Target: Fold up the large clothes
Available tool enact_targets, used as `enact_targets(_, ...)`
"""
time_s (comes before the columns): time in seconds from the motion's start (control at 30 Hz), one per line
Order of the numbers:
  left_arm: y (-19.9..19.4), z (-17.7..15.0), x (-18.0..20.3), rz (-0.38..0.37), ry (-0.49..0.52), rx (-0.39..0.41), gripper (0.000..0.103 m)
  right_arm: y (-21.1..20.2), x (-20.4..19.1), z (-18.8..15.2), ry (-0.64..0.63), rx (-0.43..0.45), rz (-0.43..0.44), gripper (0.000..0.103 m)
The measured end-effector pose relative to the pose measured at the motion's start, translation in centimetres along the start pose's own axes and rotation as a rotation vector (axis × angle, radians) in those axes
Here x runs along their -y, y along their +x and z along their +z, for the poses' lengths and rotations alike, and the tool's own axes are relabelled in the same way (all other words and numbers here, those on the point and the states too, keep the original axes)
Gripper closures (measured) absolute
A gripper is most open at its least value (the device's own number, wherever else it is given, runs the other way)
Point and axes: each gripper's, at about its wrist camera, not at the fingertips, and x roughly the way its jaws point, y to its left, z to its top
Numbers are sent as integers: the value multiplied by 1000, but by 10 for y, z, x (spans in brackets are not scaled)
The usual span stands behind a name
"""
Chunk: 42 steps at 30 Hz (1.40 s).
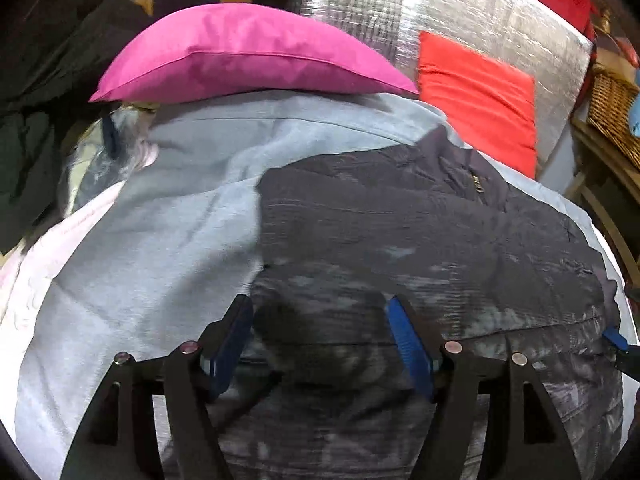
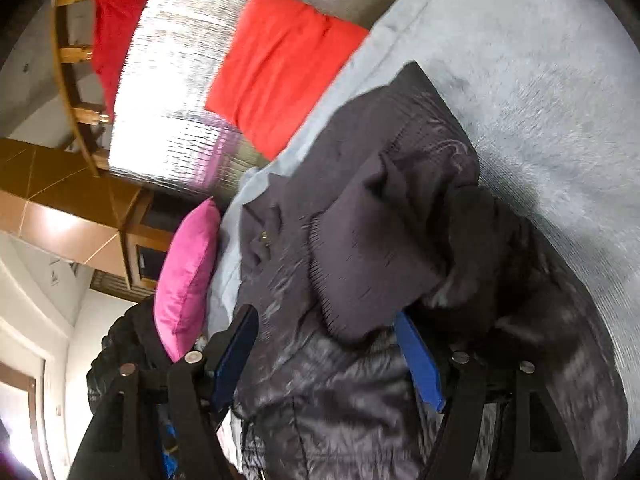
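Note:
A dark quilted puffer jacket (image 1: 420,232) lies spread on a light blue blanket (image 1: 168,240) on a bed. My left gripper (image 1: 320,312) is open, its blue-padded fingers (image 1: 408,336) hovering just over the jacket's near part. The right gripper's fingertip shows at the right edge of the left wrist view (image 1: 616,340). In the right wrist view the jacket (image 2: 360,380) is bunched, with a ribbed cuff or hem (image 2: 360,248) folded over between the fingers. My right gripper (image 2: 324,320) is open around this bunched fabric.
A pink pillow (image 1: 248,56) and a red cushion (image 1: 480,96) lie at the head of the bed against a silver foil panel (image 1: 400,8). Dark clothes (image 1: 40,100) pile at left. A wicker basket (image 1: 612,112) stands at right.

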Motion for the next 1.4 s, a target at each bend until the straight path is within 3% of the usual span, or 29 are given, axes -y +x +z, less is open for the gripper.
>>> enact_targets(0.07, 3, -2, -13, 4, -28, -11, 32, 11, 2, 1, 17, -32, -23, 32)
enact_targets(0.1, 6, -3, -18, 8, -40, -20, 32, 15, 0, 2, 11, -36, -39, 41)
enact_targets(0.13, 9, -4, -24, 10, -53, -30, 32, 18, -6, 3, -30, -29, -98, 72)
enact_targets(0.2, 10, -5, -31, 12, -71, -38, 32, 20, -19, 6, -111, -26, -179, 90)
enact_targets(0.23, 9, -3, -34, 14, -76, -30, 32, 17, -31, 6, -173, -9, -218, 91)
enact_targets(0.37, 3, 4, -26, 12, -54, 18, 32, -8, -72, 2, -403, 123, -313, 91)
enact_targets(0.47, 13, 4, 0, 29, 39, 6, 31, 15, -41, 6, -365, 71, -405, 87)
enact_targets(0.5, 22, 2, 8, 47, 83, -20, 29, 20, -27, 6, -330, 39, -391, 86)
enact_targets(0.57, 45, -3, 16, 94, 126, -93, 27, 14, -16, 6, -301, 62, -326, 82)
enact_targets(0.7, 44, -2, 6, 78, 75, -97, 22, -10, -22, 3, -313, 70, -292, 41)
enact_targets(0.8, 24, 7, 0, 56, 44, -45, 22, -34, -36, -5, -352, 93, -272, 41)
enact_targets(0.87, 13, 14, 2, 33, 32, -5, 22, -52, -51, -9, -362, 128, -206, 41)
enact_targets(0.97, 10, 19, 19, 19, 66, 8, 22, -37, -75, -5, -394, 77, -86, 41)
enact_targets(1.03, 18, 15, 35, 34, 119, -7, 22, -15, -77, 2, -379, 34, -51, 41)
enact_targets(1.1, 41, 7, 48, 71, 171, -85, 22, 9, -69, 8, -347, -9, -57, 41)
enact_targets(1.13, 51, 1, 53, 93, 194, -109, 21, 25, -56, 10, -316, -35, -99, 41)
enact_targets(1.2, 51, -4, 59, 136, 238, -54, 18, 51, -31, 12, -250, -102, -147, 47)
enact_targets(1.23, 48, -3, 61, 146, 249, -54, 18, 51, -25, 11, -241, -78, -137, 51)
enact_targets(1.3, 39, 2, 60, 131, 237, -44, 18, 44, -29, 11, -239, -69, -143, 51)
enact_targets(1.4, 20, 12, 57, 68, 186, 14, 18, 31, -57, 12, -337, -24, -177, 49)
